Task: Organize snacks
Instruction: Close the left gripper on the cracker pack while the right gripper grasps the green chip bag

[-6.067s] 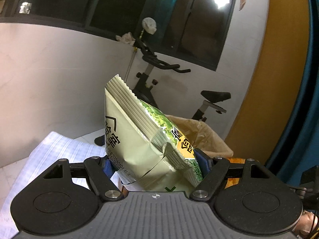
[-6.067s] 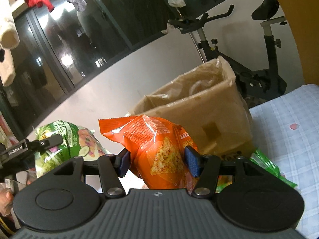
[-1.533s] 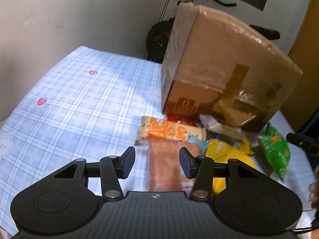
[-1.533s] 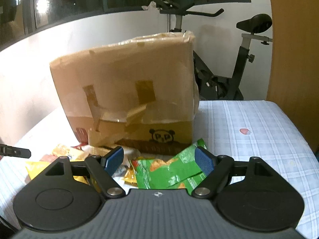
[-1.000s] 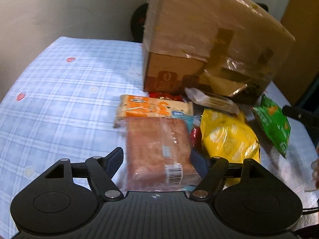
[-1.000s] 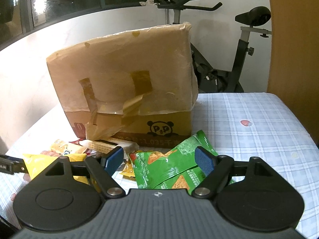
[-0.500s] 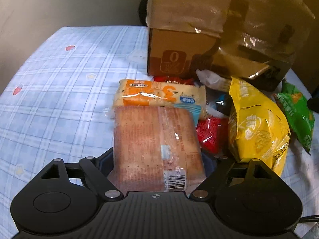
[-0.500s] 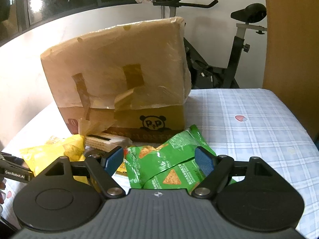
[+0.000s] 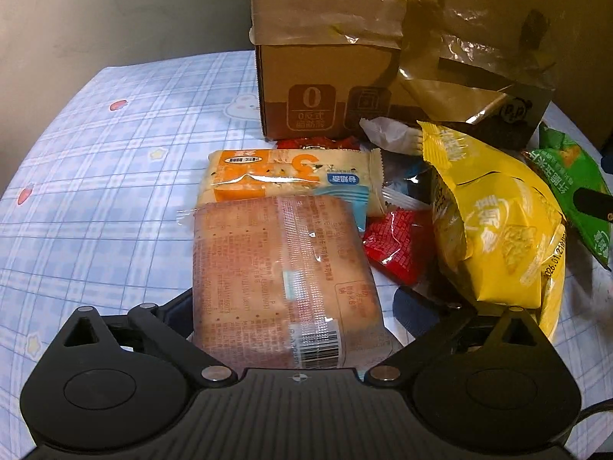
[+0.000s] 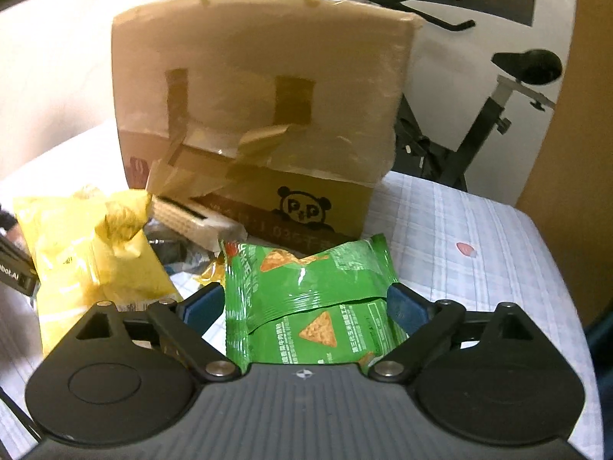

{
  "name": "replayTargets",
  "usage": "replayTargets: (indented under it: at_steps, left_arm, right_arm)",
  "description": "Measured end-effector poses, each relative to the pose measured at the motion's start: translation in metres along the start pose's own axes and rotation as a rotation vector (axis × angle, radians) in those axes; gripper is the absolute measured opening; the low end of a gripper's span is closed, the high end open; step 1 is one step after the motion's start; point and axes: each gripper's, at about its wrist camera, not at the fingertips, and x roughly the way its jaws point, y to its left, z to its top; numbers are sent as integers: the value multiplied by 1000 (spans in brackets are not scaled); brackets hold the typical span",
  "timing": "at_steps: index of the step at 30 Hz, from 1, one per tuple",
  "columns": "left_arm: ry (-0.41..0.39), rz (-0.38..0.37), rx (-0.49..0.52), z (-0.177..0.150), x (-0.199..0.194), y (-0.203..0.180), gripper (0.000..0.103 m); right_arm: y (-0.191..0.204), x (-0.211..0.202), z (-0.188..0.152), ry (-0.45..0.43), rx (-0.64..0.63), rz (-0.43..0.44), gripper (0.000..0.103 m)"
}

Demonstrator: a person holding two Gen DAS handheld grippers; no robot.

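left wrist view: the left gripper (image 9: 295, 306) points down over a clear-wrapped pack of brown crackers (image 9: 283, 280) lying flat on the blue checked cloth (image 9: 99, 176). its jaws are opening and stand wide, one on each side of the pack; the right pad shows a gap beside the wrapper, while the left pad is partly hidden behind the pack, so contact there cannot be confirmed. just beyond the pack lies an orange-and-white biscuit packet (image 9: 291, 180), and to its right a small red sachet (image 9: 398, 241) and a yellow chip bag (image 9: 494, 230). a taped cardboard box (image 9: 325, 53) stands behind the pile.

right wrist view: the right gripper (image 10: 304, 306) sits low over a green tortilla-chip bag (image 10: 310, 299) that rests on the cloth in front of the box (image 10: 260, 88). its jaws are opening, with the bag between them; the right pad is touching or just beside the bag's edge, the left pad apart from it. the yellow chip bag (image 10: 95, 245) lies to the left, a wafer pack (image 10: 187, 222) against the box, and an exercise bike (image 10: 498, 115) stands behind.
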Motion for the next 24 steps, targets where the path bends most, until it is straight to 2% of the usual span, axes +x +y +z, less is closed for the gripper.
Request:
replayTargets:
  at_steps: [5,9,15,17,19,20,24]
  left_arm:
    - [-10,11,4,-3,-2,-2,103]
    - [-18,15,0,-4,-4,-3,103]
    - [-18,17,3,-5,-5,-4,103]
    - [-15,16,4,-4,-5,-3,103]
    - [-20,17,3,-5,-5,-2,103]
    - [-20,19,3,-4,-4,-2,103]
    - [-24,18,3,-5,-5,-1,103]
  right_arm:
    - [11,8,-4,8,-72,-12,97]
    - [23,17,-11,5,-161,-82,98]
    - [30,33,-18,21,-211,-196,98]
    - [28,36,-19,19,-203,-222,95]
    - [24,37,-21,0,-180,-232,86]
    - [22,36,-22,-15,-166,-242,78]
    - [13,31,-27,-74,-97,-245,75]
